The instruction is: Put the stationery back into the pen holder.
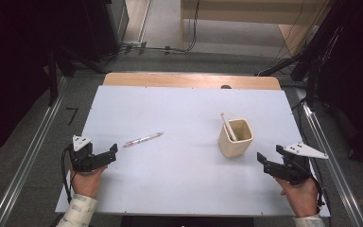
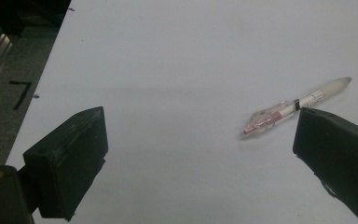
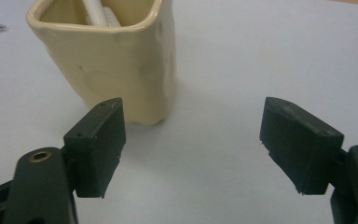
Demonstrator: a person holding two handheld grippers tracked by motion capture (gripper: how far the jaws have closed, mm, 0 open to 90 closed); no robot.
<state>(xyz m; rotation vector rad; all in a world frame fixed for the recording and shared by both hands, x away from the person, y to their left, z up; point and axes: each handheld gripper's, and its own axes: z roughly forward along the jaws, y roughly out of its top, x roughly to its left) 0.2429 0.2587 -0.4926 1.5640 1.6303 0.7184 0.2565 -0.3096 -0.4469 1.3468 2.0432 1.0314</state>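
Pen point(image 1: 143, 139) lies loose on the table — cup point(image 1: 236, 138) holds another; both tools released.

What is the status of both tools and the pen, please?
Left tool open, empty, short of the pen. Pen flat on table, untouched. Right tool open, near the cup, which holds another pen. Path clear.

A lab or recording room is suggested: a white table point(image 1: 184, 189) is set on grey carpet point(image 1: 33, 189), flanked by metal rails point(image 1: 26, 161), with cables point(image 1: 189, 33) run across the floor and dark equipment stands point(image 1: 312, 61) placed around it.
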